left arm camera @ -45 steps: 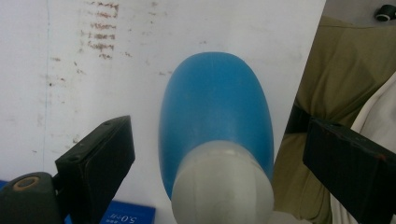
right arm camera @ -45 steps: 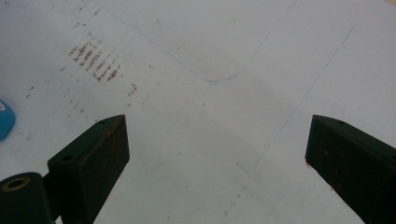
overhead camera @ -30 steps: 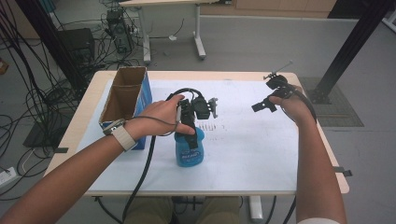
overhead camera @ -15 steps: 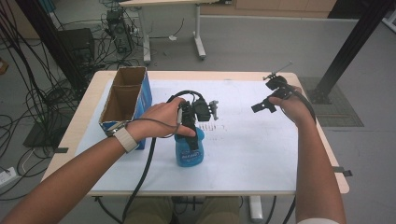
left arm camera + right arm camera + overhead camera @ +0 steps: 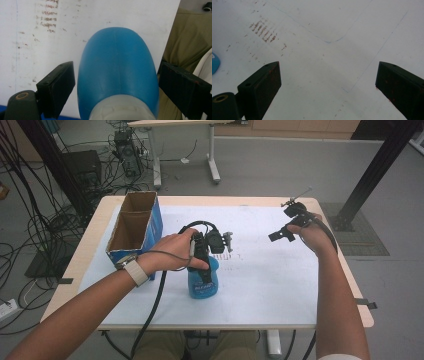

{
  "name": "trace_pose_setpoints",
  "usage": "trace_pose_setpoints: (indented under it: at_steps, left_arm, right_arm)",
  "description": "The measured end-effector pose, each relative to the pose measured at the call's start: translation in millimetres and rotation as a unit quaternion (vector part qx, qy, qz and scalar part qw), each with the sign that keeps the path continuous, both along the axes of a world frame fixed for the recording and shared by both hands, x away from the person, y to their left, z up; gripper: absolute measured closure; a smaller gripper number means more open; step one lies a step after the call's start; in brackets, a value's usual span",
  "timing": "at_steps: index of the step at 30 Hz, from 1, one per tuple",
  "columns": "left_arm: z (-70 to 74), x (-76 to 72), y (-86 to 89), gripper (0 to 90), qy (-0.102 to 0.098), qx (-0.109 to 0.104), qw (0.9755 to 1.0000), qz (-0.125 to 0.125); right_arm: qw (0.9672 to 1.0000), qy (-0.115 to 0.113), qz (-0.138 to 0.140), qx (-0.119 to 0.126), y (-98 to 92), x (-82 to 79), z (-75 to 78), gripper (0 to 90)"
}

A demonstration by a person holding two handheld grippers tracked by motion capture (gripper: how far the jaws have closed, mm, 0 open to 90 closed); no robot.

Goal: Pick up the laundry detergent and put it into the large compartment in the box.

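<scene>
The blue bottle (image 5: 203, 282), lying near the surface's (image 5: 280, 285) front edge, is straddled by the left gripper's (image 5: 116, 82) just-closing fingers for grasping, not yet pressed, while the right gripper's (image 5: 328, 82) fingers are held wide.

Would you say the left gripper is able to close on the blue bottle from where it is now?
Probably yes. The left gripper already straddles the blue bottle; its jaws have just been closing, with small gaps left on both sides and nothing else between the pads.
</scene>
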State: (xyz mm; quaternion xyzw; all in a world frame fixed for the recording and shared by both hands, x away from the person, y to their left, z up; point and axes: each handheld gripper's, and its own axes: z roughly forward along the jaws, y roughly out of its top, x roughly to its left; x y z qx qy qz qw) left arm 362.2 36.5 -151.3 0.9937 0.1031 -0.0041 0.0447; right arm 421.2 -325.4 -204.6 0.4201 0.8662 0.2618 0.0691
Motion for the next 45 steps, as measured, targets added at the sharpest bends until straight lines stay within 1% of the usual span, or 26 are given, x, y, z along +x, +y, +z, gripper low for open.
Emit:
trace_pose_setpoints:
  at_steps: [8, 11, 12, 14, 20, 23, 26, 31, 37, 42, 45]
  left_arm:
    - [-4.2, -0.2, -1.5, 15.7, -0.001, 0.002, 1.0, -0.001]
    - [-4.6, 0.2, -1.3, 18.7, -0.001, -0.001, 1.0, -0.001]
    - [-4.6, -0.2, -1.6, 18.7, -0.003, 0.0, 1.0, -0.001]
    - [-4.9, -1.1, -1.8, 21.9, -0.006, 0.001, 1.0, -0.002]
    - [-5.3, -2.6, -3.1, 25.5, -0.012, 0.005, 0.9999, -0.002]
    - [-5.3, -2.2, -3.5, 25.7, -0.012, 0.006, 0.9999, -0.002]
    - [-5.5, -2.1, -2.9, 28.5, -0.012, 0.004, 0.9999, -0.003]
    - [-5.4, -2.0, -3.8, 28.5, -0.012, 0.006, 0.9999, -0.003]
    - [-5.4, -3.2, -1.7, 28.7, -0.017, 0.002, 0.9999, 0.0]
    - [-5.2, -3.9, -4.3, 29.0, -0.016, 0.008, 0.9998, -0.003]
    - [-5.2, -3.3, -4.1, 29.1, -0.015, 0.008, 0.9999, -0.002]
  right_arm:
    - [1.0, -0.003, 0.0, 0.003, -1.1, -1.2, 0.8, 6.3]
    - [1.0, -0.001, 0.0, 0.002, -0.5, -0.8, 0.7, 6.3]
    - [1.0, -0.001, 0.0, 0.002, -0.5, -0.8, 0.7, 6.3]
    - [1.0, -0.002, 0.001, 0.003, -0.4, -0.7, 0.5, 6.3]
    - [1.0, -0.002, 0.002, 0.003, 0.2, -0.2, 0.3, 6.3]
    - [1.0, -0.003, 0.003, 0.003, 0.0, -0.3, 0.3, 6.3]
    - [1.0, -0.003, 0.003, 0.004, -0.8, -0.6, 0.6, 6.3]
    - [1.0, -0.004, 0.001, 0.005, -2.1, -1.5, 0.9, 6.3]
    - [1.0, -0.004, 0.0, 0.005, -2.4, -2.1, 1.4, 6.3]
    - [1.0, -0.004, 0.0, 0.005, -2.7, -3.0, 2.3, 6.4]
    - [1.0, -0.005, 0.0, 0.005, -2.9, -3.6, 2.7, 6.4]
